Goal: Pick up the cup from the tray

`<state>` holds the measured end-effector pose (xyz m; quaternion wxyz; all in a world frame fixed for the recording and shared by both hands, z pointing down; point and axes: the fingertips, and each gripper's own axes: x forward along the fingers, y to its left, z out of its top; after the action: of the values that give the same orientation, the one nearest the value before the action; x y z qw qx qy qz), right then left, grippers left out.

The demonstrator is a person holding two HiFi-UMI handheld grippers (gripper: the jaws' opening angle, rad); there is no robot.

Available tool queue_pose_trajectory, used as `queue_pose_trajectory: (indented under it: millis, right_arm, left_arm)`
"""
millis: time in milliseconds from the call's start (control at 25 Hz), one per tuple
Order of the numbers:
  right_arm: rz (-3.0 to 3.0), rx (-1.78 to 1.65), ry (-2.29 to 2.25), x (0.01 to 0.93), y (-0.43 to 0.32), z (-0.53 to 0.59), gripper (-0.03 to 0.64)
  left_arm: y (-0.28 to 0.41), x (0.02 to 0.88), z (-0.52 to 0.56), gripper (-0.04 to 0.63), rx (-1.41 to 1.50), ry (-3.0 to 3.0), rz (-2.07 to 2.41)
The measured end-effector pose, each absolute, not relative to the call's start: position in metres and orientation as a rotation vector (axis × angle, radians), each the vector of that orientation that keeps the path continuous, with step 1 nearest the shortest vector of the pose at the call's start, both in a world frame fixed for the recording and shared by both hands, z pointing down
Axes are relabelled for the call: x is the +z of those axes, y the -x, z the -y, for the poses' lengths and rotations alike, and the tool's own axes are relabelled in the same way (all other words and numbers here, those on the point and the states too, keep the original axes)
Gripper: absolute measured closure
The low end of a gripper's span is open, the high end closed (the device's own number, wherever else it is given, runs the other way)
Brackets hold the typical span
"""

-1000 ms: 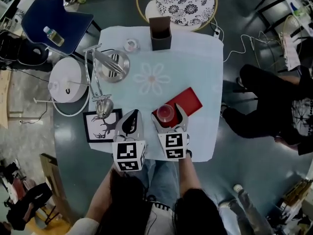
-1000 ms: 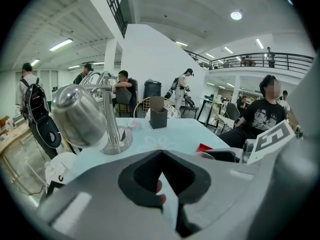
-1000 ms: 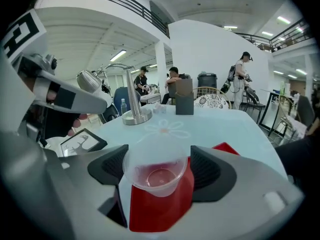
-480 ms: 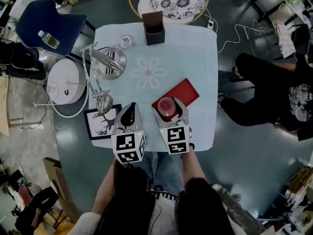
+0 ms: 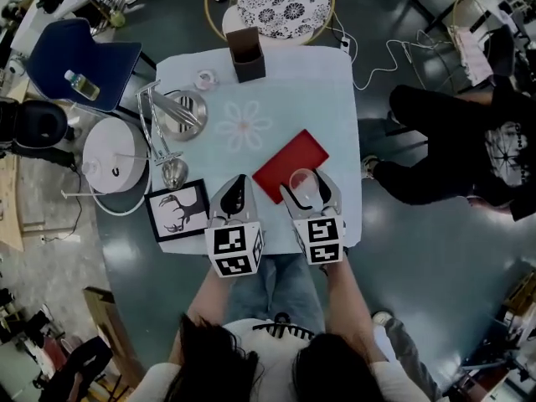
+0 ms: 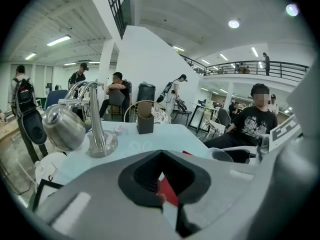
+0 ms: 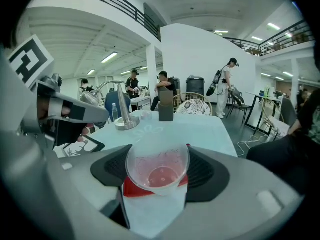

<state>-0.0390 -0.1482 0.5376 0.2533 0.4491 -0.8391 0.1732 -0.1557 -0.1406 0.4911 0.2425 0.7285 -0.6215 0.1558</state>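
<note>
Right tool [image 5: 306, 185] just closed, pinching cup [image 7: 157, 166] by its walls so it lifts upright off tray [image 5: 289, 162]. Left tool [image 5: 239, 181] pressed together, empty, kept clear.

A dark, glossy floor [image 5: 419, 258] surrounds a square table [image 5: 331, 90] covered in a pale cloth, with a blue chair [image 5: 84, 53] and a round floral-cushioned chair [image 5: 280, 2] near it. White walls [image 6: 145, 59], a railed balcony [image 6: 260, 69] and ceiling lights [image 6: 232, 23] enclose the space.
</note>
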Motion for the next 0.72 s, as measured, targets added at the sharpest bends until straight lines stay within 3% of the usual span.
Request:
queue_pose_trajectory:
  millis: [720]
  right_arm:
    - [2.182, 0.526, -1.298, 0.583, -0.055, 0.130, 0.276]
  left_arm:
    - [0.072, 0.501, 0.136, 0.595, 0.434, -2.080, 1.580]
